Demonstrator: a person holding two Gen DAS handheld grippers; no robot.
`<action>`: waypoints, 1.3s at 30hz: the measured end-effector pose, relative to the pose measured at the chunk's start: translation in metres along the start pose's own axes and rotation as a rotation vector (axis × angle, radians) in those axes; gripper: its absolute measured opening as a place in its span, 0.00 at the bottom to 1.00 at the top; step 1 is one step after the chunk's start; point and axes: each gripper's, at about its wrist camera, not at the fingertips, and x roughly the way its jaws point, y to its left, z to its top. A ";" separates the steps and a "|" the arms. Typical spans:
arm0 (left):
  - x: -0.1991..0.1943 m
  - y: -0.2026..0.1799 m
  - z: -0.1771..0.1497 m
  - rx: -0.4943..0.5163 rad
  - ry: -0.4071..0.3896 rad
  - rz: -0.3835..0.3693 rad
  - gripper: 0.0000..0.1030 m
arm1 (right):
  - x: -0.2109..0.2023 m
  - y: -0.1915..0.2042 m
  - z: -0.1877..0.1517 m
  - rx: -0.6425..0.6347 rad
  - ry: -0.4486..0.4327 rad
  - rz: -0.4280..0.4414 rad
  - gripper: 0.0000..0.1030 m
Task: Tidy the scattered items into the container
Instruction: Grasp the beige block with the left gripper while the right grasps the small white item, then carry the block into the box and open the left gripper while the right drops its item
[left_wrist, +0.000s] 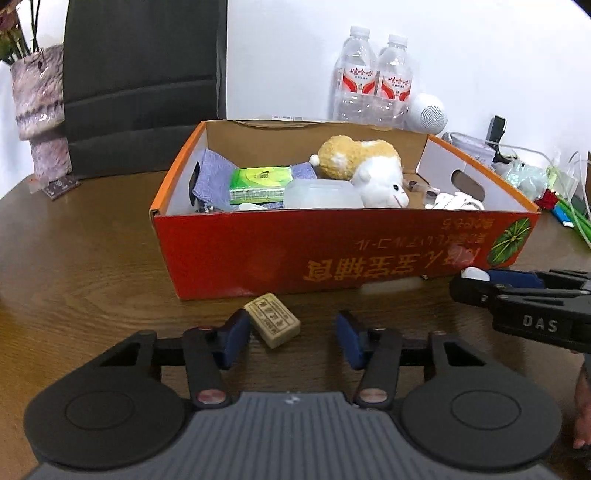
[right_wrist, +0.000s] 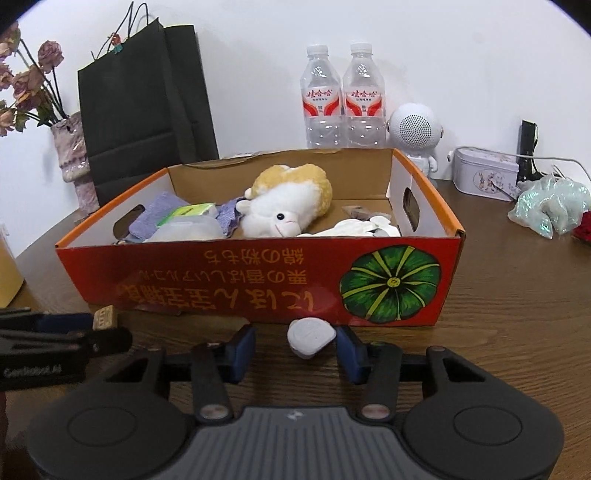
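Note:
A red and orange cardboard box (left_wrist: 258, 254) (right_wrist: 207, 273) stands on the brown table, holding a plush sheep (left_wrist: 369, 170) (right_wrist: 284, 206), a green tissue pack (left_wrist: 258, 182), purple cloth and white items. A small tan block (left_wrist: 275, 325) (right_wrist: 105, 317) lies in front of the box, touching the left finger of my open left gripper (left_wrist: 293, 338). A white rounded piece (right_wrist: 310, 336) (left_wrist: 474, 274) lies between the fingers of my open right gripper (right_wrist: 295, 349), against its right finger. The right gripper also shows in the left wrist view (left_wrist: 517, 295).
Behind the box stand two water bottles (right_wrist: 343, 99), a white round speaker (right_wrist: 413, 127), a black paper bag (right_wrist: 144, 110) and a vase of dried flowers (right_wrist: 70, 155). A tin (right_wrist: 484, 177), crumpled plastic (right_wrist: 550, 206) and cables lie at the right.

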 end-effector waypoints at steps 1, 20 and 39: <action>0.001 0.000 0.000 0.001 -0.004 0.003 0.47 | 0.000 0.000 0.000 0.000 -0.002 0.004 0.46; -0.036 -0.004 -0.006 -0.019 -0.049 0.037 0.21 | -0.011 0.005 -0.003 -0.045 -0.009 -0.011 0.26; -0.156 -0.028 -0.035 -0.102 -0.174 -0.158 0.21 | -0.180 0.041 -0.050 -0.121 -0.194 0.053 0.26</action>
